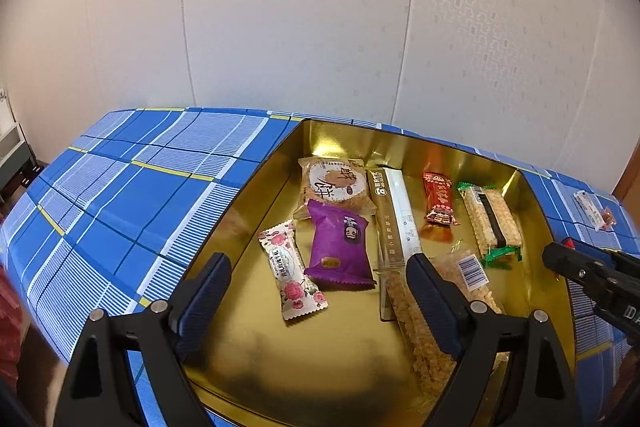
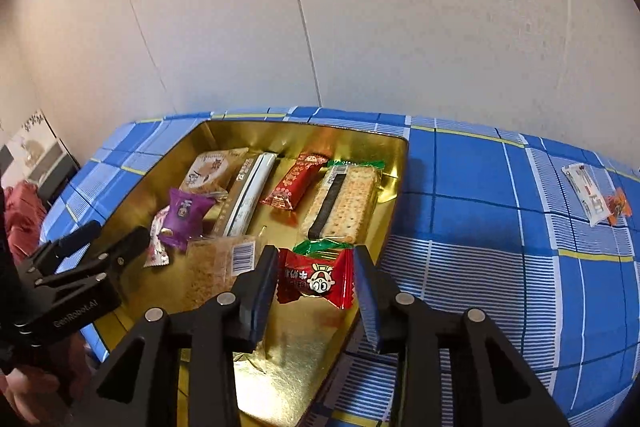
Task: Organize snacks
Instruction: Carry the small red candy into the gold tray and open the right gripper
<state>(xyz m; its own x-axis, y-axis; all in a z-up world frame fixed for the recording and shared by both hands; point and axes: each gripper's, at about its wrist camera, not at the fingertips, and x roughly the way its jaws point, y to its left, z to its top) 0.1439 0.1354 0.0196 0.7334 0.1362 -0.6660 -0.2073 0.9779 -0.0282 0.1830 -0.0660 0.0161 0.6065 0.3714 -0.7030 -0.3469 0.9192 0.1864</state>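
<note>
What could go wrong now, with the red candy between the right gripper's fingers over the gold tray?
1. The red candy sits near the tray edge; it might slip out onto the cloth.
2. The right gripper could drag the candy when pulling away.
3. Two snacks lie outside the tray and may be forgotten.

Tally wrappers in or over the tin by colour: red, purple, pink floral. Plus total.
Red: 2, the long red pack and the red candy between the right gripper fingers
Purple: 1, the purple pack
Pink floral: 1, the pink floral pack
Total: 4
</note>
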